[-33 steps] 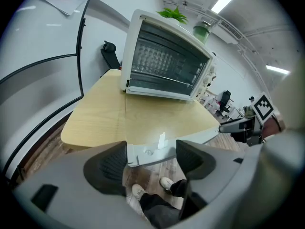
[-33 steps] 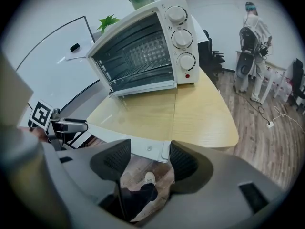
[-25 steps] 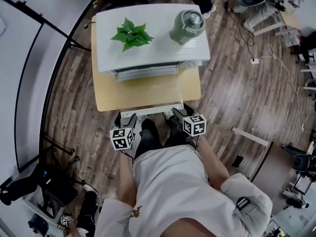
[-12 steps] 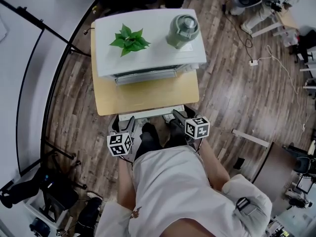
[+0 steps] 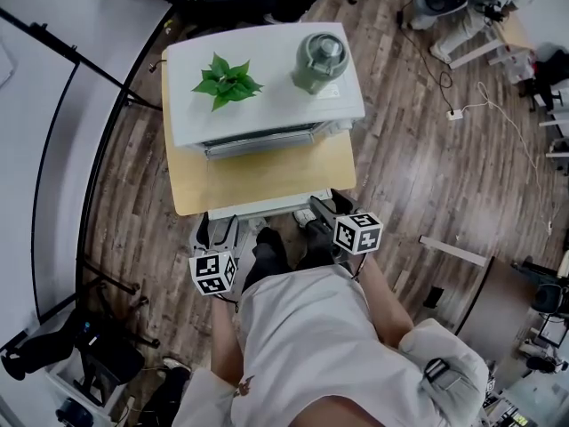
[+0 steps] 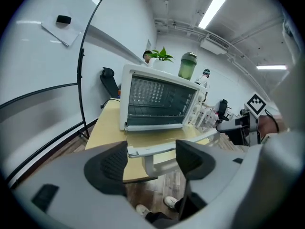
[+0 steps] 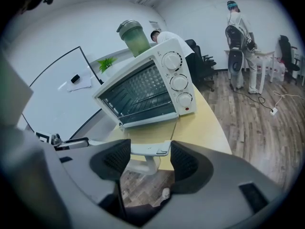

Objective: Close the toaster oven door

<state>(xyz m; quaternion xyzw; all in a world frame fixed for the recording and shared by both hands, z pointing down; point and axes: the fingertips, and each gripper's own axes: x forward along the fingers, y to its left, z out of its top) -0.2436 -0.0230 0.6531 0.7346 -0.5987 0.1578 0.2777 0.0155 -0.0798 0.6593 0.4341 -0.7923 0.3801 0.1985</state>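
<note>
Left: a whiteboard (image 6: 43,70) stands beyond the tabletop's (image 5: 183,185) left edge. The left gripper (image 5: 218,229) is held at the near edge, toward the near-left corner. Its tongs are apart, clamped on nothing. In the left gripper view the left end of the white door handle (image 6: 143,150) lies across the gap, just past the pads. Cannot tell whether they touch.

Centre: a white toaster oven (image 5: 271,105) sits on the far half of the tabletop, front toward the person. The door (image 7: 143,132) is open, swung down and reaching out over the tabletop to the near edge. Its glass is see-through, and the handle runs along that near edge. Wire racks (image 6: 162,99) are plain in the open cavity. On the oven's roof there is a leafy green plant (image 5: 227,83) at left and a green lidded jar (image 5: 320,59) at right. Three knobs (image 7: 178,81) are stacked down the right side of the oven's front.

Right: the right gripper (image 5: 324,208) is at the near edge, toward the near-right corner. Its tongs are apart, not clamped. The handle's right end sits in the gap in the right gripper view. Wood-plank floor (image 5: 418,167) lies all round. A person (image 7: 238,32) stands well off to the right, near office chairs (image 7: 202,61).
</note>
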